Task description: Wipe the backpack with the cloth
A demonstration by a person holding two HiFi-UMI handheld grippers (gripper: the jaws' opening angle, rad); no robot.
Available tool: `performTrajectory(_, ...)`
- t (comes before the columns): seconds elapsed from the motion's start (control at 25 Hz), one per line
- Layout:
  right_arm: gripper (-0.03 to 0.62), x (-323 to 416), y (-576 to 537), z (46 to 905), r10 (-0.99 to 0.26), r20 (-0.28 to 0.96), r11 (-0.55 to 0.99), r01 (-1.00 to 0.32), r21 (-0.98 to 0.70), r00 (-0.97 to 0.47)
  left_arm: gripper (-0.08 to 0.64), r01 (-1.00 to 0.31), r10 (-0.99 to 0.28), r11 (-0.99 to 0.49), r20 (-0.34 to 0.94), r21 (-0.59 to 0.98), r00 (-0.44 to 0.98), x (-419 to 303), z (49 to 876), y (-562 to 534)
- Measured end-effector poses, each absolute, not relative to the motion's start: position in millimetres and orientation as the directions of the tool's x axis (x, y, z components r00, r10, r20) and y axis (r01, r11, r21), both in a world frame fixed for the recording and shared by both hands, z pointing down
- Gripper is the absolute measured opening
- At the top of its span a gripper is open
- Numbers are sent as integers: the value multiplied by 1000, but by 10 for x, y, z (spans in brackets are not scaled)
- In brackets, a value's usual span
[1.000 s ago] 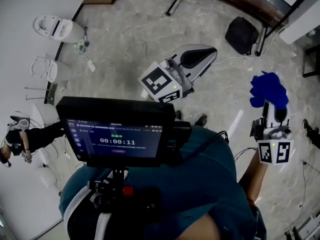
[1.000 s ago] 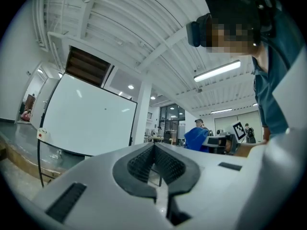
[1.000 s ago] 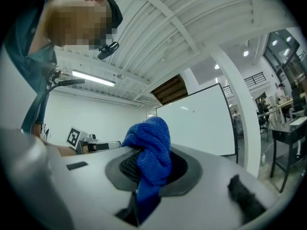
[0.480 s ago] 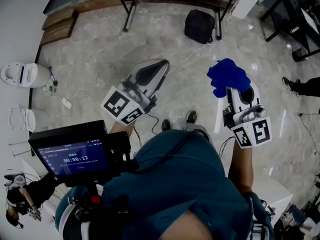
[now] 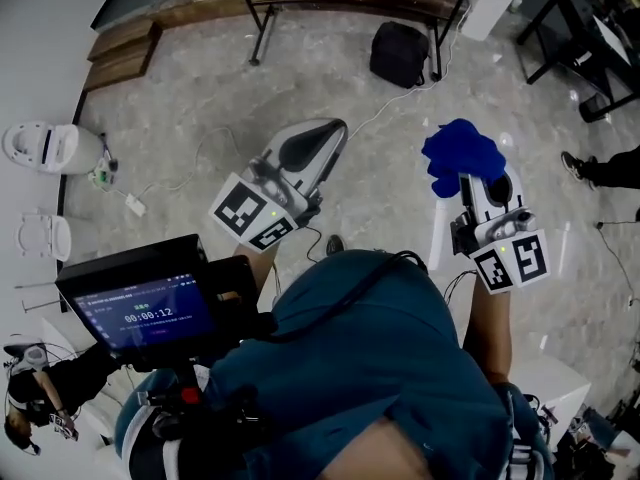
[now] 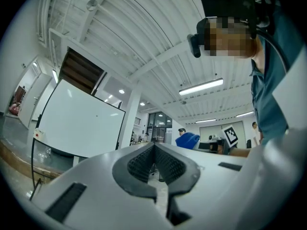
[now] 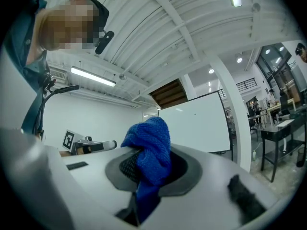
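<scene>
The right gripper point(image 5: 476, 180) is clamping one bunched blue cloth point(image 5: 459, 155) between its jaws, nearer the person than the single black backpack point(image 5: 399, 52), which is lying on the floor point(image 5: 200, 98). The left gripper point(image 5: 330, 131), left of the backpack, is pressing its jaws together on nothing. Both forearms are reaching forward, tilting the two grippers up toward the ceiling.

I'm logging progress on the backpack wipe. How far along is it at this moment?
Done: the cloth is picked up and clamped in the right claw.
In hand: both claws are held up in the air, and the left claw is shut on nothing.
Left: all of the wiping. The backpack sits on the floor, well apart from the cloth and untouched.
</scene>
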State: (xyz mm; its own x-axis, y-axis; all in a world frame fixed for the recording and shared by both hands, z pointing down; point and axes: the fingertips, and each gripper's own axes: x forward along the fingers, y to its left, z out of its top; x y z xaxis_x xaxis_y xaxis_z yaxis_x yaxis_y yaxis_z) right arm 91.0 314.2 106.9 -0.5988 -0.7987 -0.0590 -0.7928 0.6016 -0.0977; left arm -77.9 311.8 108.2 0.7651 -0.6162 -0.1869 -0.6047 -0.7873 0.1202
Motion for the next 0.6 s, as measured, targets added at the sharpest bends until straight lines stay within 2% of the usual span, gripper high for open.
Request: performTrajectory(0.6,58,896,3083,1155,-799,-23,601,-797,-56,-601,2,-604,-612,-790,-178,104,770,-722,1075,3064)
